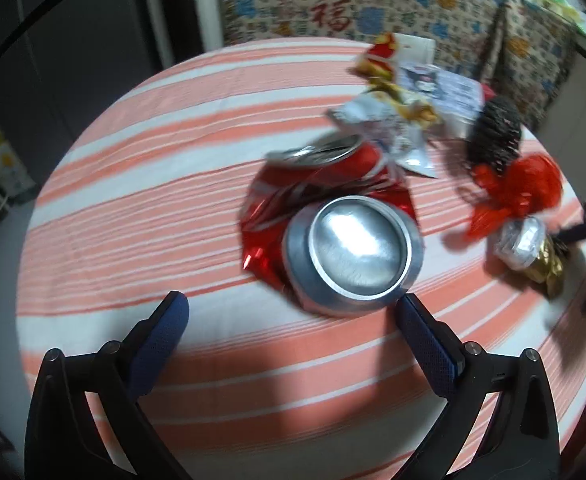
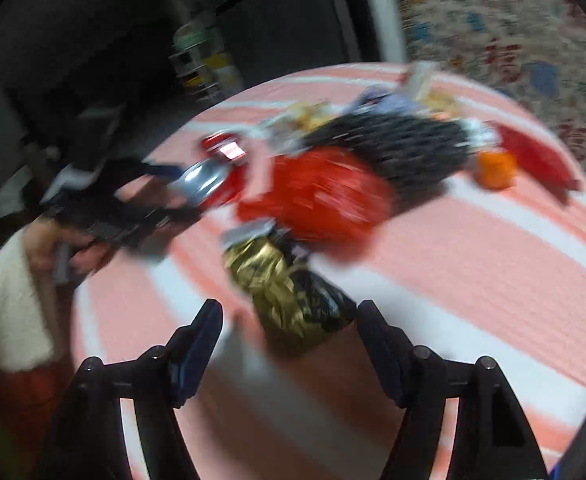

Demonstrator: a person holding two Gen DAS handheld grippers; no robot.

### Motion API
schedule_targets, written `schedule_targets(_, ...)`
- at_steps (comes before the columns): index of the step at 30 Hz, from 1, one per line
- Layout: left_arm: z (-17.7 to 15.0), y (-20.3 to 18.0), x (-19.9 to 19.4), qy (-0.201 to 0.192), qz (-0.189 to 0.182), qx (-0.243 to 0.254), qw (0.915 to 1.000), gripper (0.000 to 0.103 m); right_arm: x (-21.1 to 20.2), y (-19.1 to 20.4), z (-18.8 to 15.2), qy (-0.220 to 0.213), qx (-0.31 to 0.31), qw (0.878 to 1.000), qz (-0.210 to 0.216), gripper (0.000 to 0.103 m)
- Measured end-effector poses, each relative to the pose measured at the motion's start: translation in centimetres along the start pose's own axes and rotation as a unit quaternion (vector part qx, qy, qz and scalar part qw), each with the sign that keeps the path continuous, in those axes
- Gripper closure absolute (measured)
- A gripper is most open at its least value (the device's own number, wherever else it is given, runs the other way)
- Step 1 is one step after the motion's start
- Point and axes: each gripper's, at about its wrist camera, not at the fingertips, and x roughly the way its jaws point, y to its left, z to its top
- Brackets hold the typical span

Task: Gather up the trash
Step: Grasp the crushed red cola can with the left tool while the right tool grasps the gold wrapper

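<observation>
Wrappers (image 1: 393,120) behind crushed can (image 1: 345,240), red bag (image 1: 521,188) beside, striped tablecloth (image 1: 153,200)

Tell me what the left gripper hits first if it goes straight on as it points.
Most likely the crushed red can, silver base toward the open left gripper. Depth is hard to judge.

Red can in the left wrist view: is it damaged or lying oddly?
Yes. The red can is crushed and lies on its side on the striped tablecloth, its silver base facing the camera, just ahead of the open left gripper. Nothing looks spilled around it.
</observation>
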Motion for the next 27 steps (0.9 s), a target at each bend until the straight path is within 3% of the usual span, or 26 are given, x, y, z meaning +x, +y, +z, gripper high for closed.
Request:
schedule_targets(2, -0.1, 0.7, -0.2, 0.004, -0.001, -0.01, 0.9999, 0.0, -0.3, 1.7, -0.6, 0.005, -0.037, 0.999, 0.005, 0.032)
schedule_targets(4, -0.1, 0.6, -0.4, 0.002, -0.012, -0.014, 0.9998, 0.0, -0.8, 2.0, -0.9, -0.007, -0.05, 0.998, -0.025, 0.032)
schedule_targets(8, 0.7, -0.5, -0.7, -0.021, -0.044, -0.004, 0.9988, 0.0, -1.4, 1.9, -0.6, -0.035, -0.037, 0.998, -0.045, 0.032)
schedule_targets(13, 2.4, -2.1, 0.5, -0.036, -0.026, 0.005, 0.999, 0.0, 0.2, 2.8, 0.8, -0.036, -0.048, 0.996, -0.059, 0.032)
schedule_targets(21, 4.8, -3.6, 3.2, -0.02, 0.026, 0.012, 0.9994, 0.0, 3.2, 4.3, 1.4, -0.012, -0.049, 0.993, -0.107, 0.032)
schedule_targets(22, 4.9, -3.5, 3.2, -0.019, 0.025, 0.005, 0.9995, 0.002, 3.3, 4.2, 1.3, -0.009, -0.044, 0.993, -0.106, 0.046)
schedule_targets(23, 4.8, -3.3, 3.0, -0.023, 0.026, -0.001, 0.9994, 0.011, 3.2, 4.2, 1.2, -0.008, -0.038, 0.994, -0.104, 0.063)
schedule_targets(27, 4.1, -1.9, 1.7, -0.039, -0.006, -0.021, 0.999, 0.02, 2.1, 4.4, 0.9, -0.018, -0.025, 0.994, -0.103, 0.063)
